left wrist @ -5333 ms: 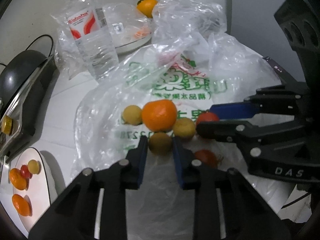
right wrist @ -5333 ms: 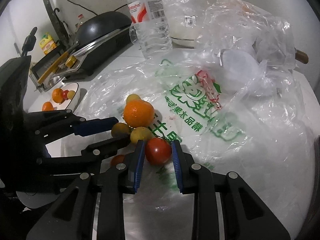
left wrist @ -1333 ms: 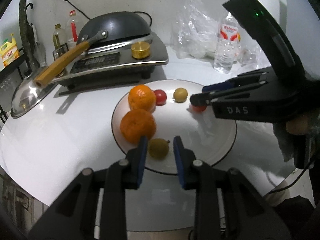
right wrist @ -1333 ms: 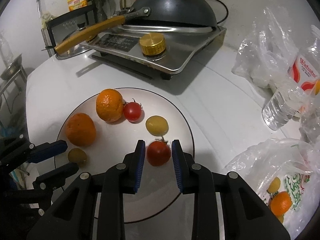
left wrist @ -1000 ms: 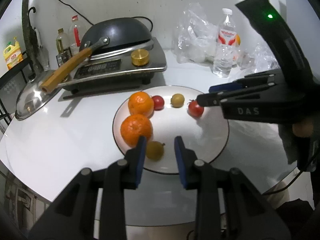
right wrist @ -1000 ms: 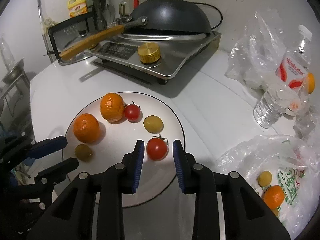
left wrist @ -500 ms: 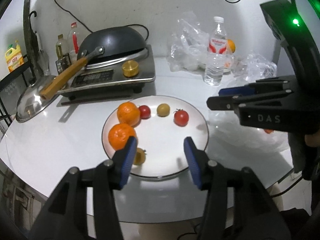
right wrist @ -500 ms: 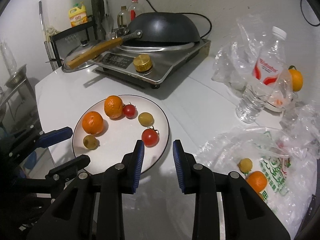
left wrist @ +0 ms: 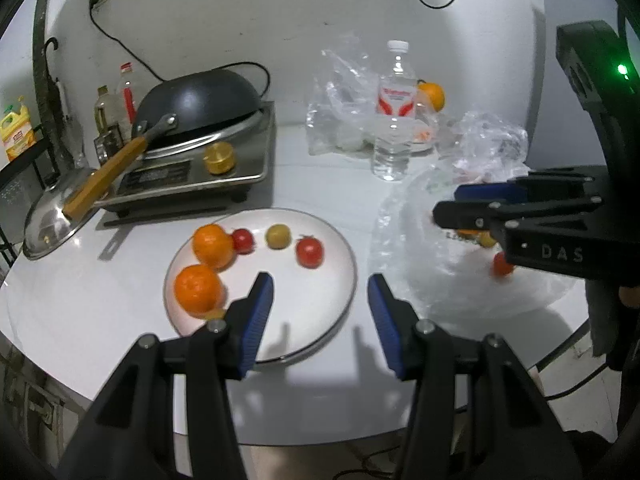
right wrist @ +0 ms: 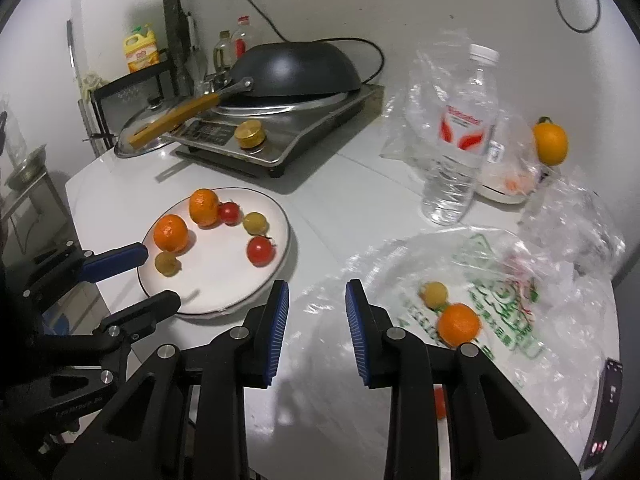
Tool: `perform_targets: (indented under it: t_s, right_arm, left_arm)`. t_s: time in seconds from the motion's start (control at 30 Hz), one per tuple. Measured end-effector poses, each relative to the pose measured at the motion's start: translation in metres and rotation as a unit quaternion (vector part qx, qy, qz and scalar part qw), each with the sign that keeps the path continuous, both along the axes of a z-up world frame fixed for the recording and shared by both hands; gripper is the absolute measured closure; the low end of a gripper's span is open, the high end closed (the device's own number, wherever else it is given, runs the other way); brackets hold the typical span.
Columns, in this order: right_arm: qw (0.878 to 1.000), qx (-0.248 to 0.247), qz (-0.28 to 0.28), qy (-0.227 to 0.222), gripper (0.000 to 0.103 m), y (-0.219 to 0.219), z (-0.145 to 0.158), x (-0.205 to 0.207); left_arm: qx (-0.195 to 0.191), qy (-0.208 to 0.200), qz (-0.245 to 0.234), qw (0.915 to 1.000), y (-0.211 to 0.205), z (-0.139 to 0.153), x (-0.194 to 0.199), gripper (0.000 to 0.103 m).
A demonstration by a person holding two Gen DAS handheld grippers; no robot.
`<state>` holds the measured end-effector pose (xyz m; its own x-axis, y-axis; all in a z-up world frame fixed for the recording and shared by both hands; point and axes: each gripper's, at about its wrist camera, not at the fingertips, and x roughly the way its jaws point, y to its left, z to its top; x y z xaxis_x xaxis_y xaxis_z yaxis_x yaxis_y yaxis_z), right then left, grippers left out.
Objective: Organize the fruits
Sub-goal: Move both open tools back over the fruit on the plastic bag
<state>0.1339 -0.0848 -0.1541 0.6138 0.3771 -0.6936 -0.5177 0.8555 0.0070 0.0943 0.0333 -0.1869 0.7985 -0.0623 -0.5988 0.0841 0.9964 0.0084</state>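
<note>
The fruits sit in two places: on the white plate (right wrist: 280,216) lie two oranges (right wrist: 171,233), two tomatoes (right wrist: 261,251) and two small yellow-green fruits (right wrist: 255,223); on the plastic bag (right wrist: 500,280), right of the plate on the white worktop (right wrist: 352,200), remain an orange (right wrist: 458,325) and a small yellow fruit (right wrist: 435,293). The left tongs (left wrist: 320,300) are empty above the plate's near edge, their jaws having just been opening; the right tongs (right wrist: 316,308) are empty too, jaws narrowly apart, above the bag's edge.
</note>
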Motion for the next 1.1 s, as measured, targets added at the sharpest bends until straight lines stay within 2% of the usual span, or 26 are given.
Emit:
perform_targets:
  t_s: [0.57,1.1]
  right_arm:
    - [0.998,0.018,-0.057,-0.003,0.072,-0.092,-0.002,-0.013]
    - [0.996,0.040,-0.077,0.008,0.072,-0.161,-0.023,-0.009]
  left_arm:
    - [0.020,0.004,-0.047,0.9987,-0.075,0.010,0.014,0.052]
    - [0.045,0.041,-0.102,0.9929,-0.155,-0.008,0.040,0.052]
